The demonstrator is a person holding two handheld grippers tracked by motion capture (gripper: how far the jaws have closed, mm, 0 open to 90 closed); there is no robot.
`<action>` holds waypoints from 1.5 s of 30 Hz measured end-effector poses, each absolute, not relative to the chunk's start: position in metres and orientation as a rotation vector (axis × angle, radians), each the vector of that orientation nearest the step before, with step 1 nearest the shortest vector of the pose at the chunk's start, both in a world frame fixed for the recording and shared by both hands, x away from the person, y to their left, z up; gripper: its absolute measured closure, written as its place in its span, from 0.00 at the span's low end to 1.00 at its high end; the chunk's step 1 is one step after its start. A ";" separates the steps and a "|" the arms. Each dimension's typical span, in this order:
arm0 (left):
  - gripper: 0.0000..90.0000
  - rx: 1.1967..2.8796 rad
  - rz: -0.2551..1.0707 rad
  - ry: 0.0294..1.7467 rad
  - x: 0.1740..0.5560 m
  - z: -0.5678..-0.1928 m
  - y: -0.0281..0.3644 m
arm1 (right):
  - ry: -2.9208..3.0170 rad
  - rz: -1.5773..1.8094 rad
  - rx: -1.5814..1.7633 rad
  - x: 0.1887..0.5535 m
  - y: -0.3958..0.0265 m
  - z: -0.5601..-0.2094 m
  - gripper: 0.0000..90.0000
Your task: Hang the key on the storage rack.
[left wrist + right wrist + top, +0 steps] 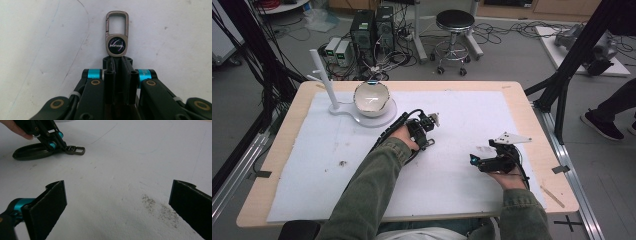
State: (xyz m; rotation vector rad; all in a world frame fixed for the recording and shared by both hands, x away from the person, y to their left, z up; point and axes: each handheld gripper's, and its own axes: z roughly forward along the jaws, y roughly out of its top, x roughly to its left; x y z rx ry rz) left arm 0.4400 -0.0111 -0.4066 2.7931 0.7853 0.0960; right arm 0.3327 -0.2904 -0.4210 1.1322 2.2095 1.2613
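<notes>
My left gripper (117, 61) is shut on the lower end of a metal key-ring clip (116, 45) with a round black "HAVAL" badge. The clip's open loop sticks out past the fingertips and lies low over the white sheet. In the high view this gripper (428, 124) sits mid-table, just right of the bowl stand. The right gripper view shows the same clip (75, 150) held in the left gripper (62, 146) at the upper left. My right gripper (120, 202) stands wide open with nothing between its pads, low over the sheet at the right of the table (478, 159).
A white bowl (372, 98) rests on a round white base with an upright white post (324, 80) at the table's back left. A white sheet (327, 150) covers the wooden table (272, 150). A patch of dark specks (162, 211) lies on the sheet by my right gripper.
</notes>
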 end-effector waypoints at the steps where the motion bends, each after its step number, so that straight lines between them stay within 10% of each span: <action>1: 0.91 2.789 0.096 0.785 0.440 -0.405 -0.010 | 2.206 1.263 1.138 0.333 -0.291 -0.421 0.00; 45: 0.91 2.460 0.296 0.928 0.425 -0.270 0.150 | 2.189 1.266 1.138 0.333 -0.291 -0.421 0.00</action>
